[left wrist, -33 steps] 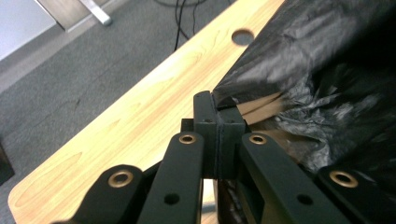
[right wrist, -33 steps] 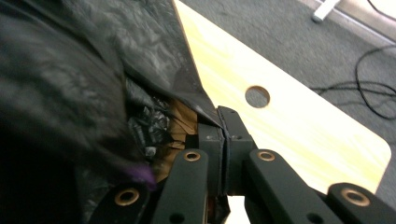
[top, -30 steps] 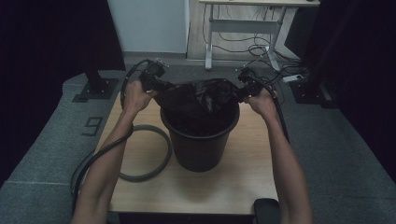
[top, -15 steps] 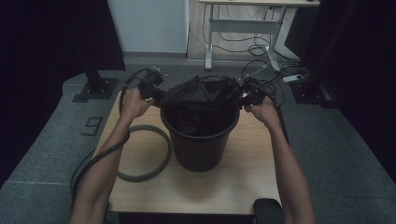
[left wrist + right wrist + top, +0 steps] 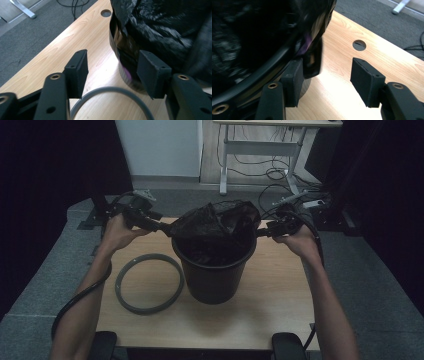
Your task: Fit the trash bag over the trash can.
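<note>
Where bag (image 5: 220, 222) drapes, bucket rim (image 5: 212, 257) hidden.

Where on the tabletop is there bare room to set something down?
Bare wood lies along the near edge of the table, in front of the black bucket, and to its right up to the right forearm. The left half is taken by the grey ring; the far side is crowded by the black bag and both claws.

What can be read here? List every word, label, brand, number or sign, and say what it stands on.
None: no legible text on the black bucket, its black bag, the grey ring, the wooden table or either claw.
</note>
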Demonstrator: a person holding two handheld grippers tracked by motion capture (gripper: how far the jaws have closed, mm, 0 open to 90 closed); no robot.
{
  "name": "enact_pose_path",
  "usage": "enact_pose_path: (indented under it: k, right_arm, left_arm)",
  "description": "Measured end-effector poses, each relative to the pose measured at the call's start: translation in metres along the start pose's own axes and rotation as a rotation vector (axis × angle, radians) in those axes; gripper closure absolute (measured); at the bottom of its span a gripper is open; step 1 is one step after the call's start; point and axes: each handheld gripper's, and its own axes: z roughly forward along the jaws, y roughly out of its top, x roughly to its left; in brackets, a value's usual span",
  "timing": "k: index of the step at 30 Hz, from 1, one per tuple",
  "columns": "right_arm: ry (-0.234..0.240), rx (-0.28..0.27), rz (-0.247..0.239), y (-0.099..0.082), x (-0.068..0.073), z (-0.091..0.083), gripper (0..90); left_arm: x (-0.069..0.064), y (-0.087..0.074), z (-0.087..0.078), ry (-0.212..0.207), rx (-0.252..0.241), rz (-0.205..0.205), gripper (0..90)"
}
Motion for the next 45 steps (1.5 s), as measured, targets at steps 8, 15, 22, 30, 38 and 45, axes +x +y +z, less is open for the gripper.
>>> enact_pose_path:
  k: [8,15,22,30,38,45]
  right_arm:
    - [0.033,-0.051,-0.057,0.011,0.005,-0.024,28.6]
    - [0.014,-0.095,-0.089,0.037,0.008,-0.016,23.2]
    - [0.031,-0.096,-0.107,0.053,0.011,0.001,59.9]
    - [0.090,-0.108,-0.146,0.038,0.017,-0.014,87.2]
    - [0.134,-0.078,-0.195,0.005,0.033,-0.033,87.8]
    - [0.156,-0.055,-0.209,-0.022,0.045,-0.036,88.0]
  left_arm:
    - [-0.002,0.002,-0.029,-0.062,-0.024,0.029,28.3]
    - [-0.015,0.017,-0.024,-0.177,-0.036,0.086,17.8]
    - [-0.021,0.029,-0.004,-0.220,-0.019,0.115,31.3]
    - [-0.036,0.024,-0.007,-0.233,0.006,0.170,67.0]
    - [-0.056,0.008,-0.021,-0.236,-0.013,0.211,87.6]
    - [-0.068,-0.015,-0.017,-0.267,-0.009,0.231,88.8]
